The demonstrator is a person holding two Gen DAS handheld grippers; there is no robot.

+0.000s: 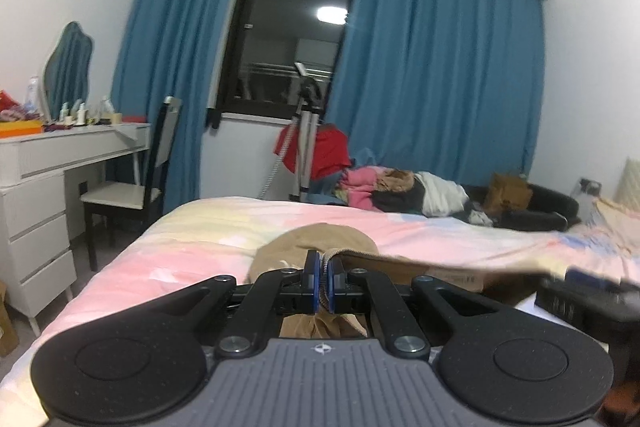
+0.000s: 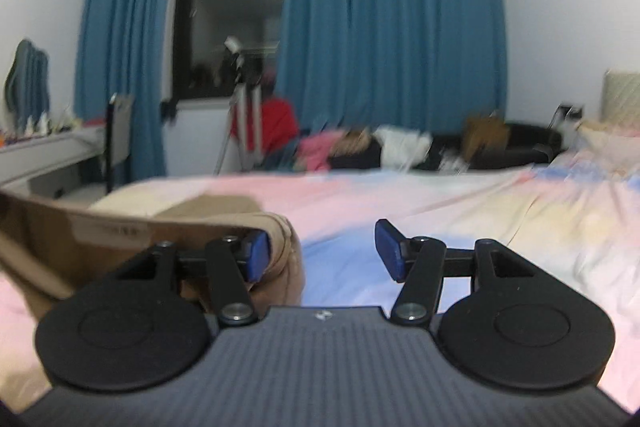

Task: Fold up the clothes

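A tan garment lies bunched on the pastel bedspread. My left gripper is shut on its ribbed edge, and a taut strip of the cloth runs off to the right. In the right wrist view the same tan garment lies at the left with a rolled fold. My right gripper stands open over the bedspread. Its left pad sits against that fold and its right pad is over bare sheet. Nothing is pinched between them. In the left wrist view the right gripper is a dark blur at the right edge.
A heap of mixed clothes and a black couch lie beyond the bed's far side. A tripod draped with a red garment stands under the window. A white dresser and a chair are at the left.
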